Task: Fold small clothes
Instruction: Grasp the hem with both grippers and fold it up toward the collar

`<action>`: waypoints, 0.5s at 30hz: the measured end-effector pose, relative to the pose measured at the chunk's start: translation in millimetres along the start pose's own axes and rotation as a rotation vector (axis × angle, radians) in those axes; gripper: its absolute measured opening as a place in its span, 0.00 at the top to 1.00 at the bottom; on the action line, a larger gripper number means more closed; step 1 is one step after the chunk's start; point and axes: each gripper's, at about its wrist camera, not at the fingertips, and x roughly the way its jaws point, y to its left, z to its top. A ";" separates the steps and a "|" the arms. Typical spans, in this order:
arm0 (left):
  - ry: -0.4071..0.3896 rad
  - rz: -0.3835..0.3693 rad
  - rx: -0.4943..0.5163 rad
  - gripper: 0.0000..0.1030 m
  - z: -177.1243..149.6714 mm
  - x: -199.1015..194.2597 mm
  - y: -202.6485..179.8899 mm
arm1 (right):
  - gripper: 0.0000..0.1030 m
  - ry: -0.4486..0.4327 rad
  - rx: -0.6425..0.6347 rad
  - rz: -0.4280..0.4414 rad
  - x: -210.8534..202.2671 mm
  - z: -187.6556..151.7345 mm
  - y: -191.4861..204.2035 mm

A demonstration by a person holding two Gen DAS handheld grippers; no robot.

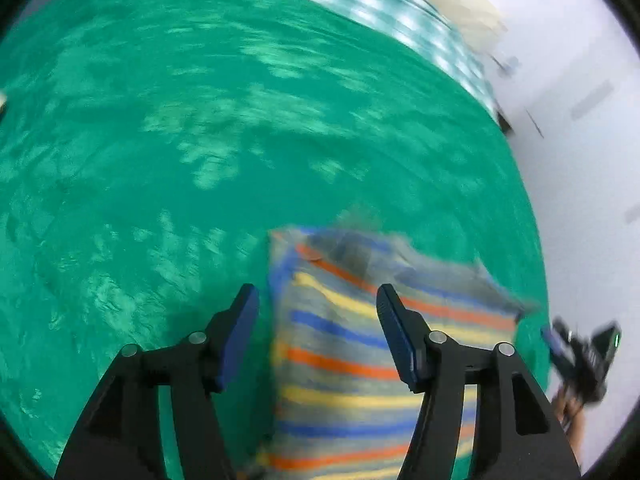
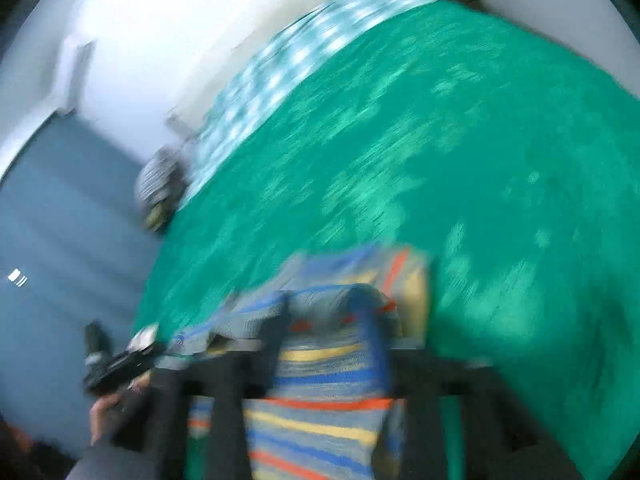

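A small striped garment [image 1: 352,344], grey with blue, orange and yellow bands, lies partly folded on a green patterned bedspread [image 1: 200,140]. My left gripper [image 1: 318,300] is open above the garment's left part, its blue-padded jaws wide apart and empty. In the right wrist view the same garment [image 2: 320,392] lies under my right gripper [image 2: 332,320], whose jaws look apart; the view is badly blurred. The right gripper also shows in the left wrist view [image 1: 580,352] at the garment's right edge, and the left gripper shows in the right wrist view [image 2: 116,364] at the left.
A teal and white checked cloth [image 1: 400,12] lies at the far end of the bed. White wall [image 1: 580,80] runs along the bed's right side. A striped bundle [image 2: 156,184] sits off the bed's left edge above a blue-grey floor [image 2: 60,220].
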 end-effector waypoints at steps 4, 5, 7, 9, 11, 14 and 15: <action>-0.036 -0.030 0.008 0.36 -35.1 -14.8 21.4 | 0.53 0.012 -0.079 -0.039 -3.6 -9.5 -0.3; -0.026 -0.011 0.044 0.36 -50.2 -17.7 21.0 | 0.53 0.036 -0.159 -0.058 -9.1 -20.8 6.9; -0.008 0.006 0.102 0.36 -80.3 -22.1 18.2 | 0.53 0.115 -0.278 -0.080 -14.5 -47.1 19.4; 0.005 -0.006 0.141 0.35 -105.2 -27.4 16.8 | 0.53 0.172 -0.342 -0.068 -18.5 -75.5 25.7; 0.040 0.011 0.188 0.35 -124.5 -24.9 12.2 | 0.53 0.206 -0.409 -0.106 -23.9 -107.0 29.7; 0.113 0.054 0.294 0.88 -143.9 -10.6 -1.5 | 0.55 0.262 -0.442 -0.155 -18.2 -139.4 25.9; 0.125 0.068 0.317 0.96 -148.1 -8.5 -3.1 | 0.77 0.291 -0.416 -0.158 -12.8 -143.1 22.3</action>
